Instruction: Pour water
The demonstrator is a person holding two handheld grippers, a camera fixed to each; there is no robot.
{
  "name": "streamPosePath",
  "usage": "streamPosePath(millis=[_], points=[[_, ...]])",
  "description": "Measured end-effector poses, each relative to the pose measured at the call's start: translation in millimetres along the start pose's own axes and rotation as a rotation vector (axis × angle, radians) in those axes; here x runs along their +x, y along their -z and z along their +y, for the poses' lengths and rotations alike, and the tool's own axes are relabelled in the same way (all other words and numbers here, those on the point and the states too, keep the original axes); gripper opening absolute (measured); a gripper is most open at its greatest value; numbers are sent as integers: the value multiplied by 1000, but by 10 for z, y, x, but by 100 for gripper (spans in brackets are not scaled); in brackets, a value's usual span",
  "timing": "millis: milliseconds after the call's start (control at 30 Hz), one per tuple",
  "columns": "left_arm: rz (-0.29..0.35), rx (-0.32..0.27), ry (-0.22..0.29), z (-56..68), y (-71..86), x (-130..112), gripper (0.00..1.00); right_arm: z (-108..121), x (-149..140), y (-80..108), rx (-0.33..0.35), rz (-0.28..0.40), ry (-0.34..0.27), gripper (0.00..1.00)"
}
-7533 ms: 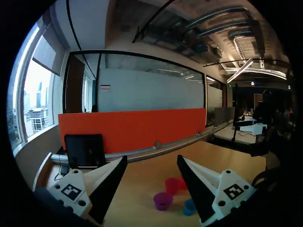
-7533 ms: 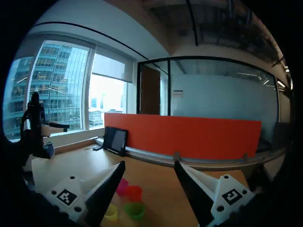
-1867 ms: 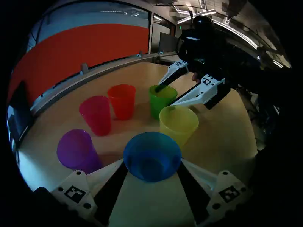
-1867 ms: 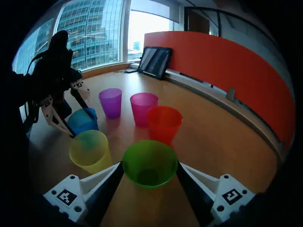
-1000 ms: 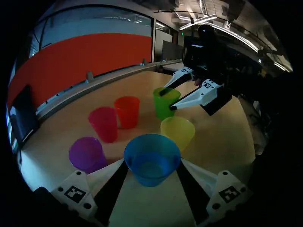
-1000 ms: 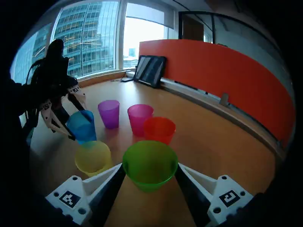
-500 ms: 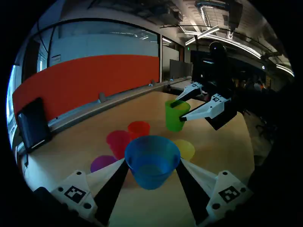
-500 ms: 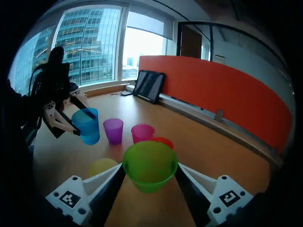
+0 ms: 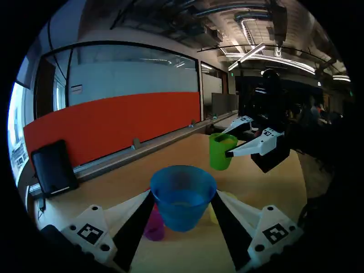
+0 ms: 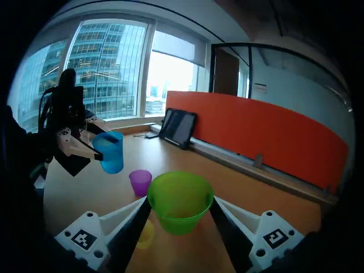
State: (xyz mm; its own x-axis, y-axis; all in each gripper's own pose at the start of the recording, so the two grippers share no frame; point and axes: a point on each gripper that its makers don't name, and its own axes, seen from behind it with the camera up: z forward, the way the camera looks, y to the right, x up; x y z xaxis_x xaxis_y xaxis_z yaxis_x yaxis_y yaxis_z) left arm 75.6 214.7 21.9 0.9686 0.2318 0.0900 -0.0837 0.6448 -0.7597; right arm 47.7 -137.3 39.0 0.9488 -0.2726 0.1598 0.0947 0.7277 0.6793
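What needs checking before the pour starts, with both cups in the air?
1. Left gripper shut on the blue cup: ok, both fingers press its sides.
2. Right gripper shut on the green cup: ok, same grip.
3. Both cups upright and off the table: ok.
4. Water level in the blue cup: cannot tell through the tinted wall.
5. Rims lined up for pouring: not ok, the cups hang well apart.
6. Spill zone: not ok, the purple cup and yellow cup stand on the table close by.
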Motion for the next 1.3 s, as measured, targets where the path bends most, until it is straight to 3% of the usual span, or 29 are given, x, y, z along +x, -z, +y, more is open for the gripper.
streamPosePath(millis=[267,833,1300], points=[[58,38,-7,-131,134,267,85,-48,299,54,-13,74,6,92],[148,53,13,-217,238,622,85,-124,686,59,-19,178,11,92],[175,59,27,-254,237,738,85,-121,788,73,-20,201,23,92]])
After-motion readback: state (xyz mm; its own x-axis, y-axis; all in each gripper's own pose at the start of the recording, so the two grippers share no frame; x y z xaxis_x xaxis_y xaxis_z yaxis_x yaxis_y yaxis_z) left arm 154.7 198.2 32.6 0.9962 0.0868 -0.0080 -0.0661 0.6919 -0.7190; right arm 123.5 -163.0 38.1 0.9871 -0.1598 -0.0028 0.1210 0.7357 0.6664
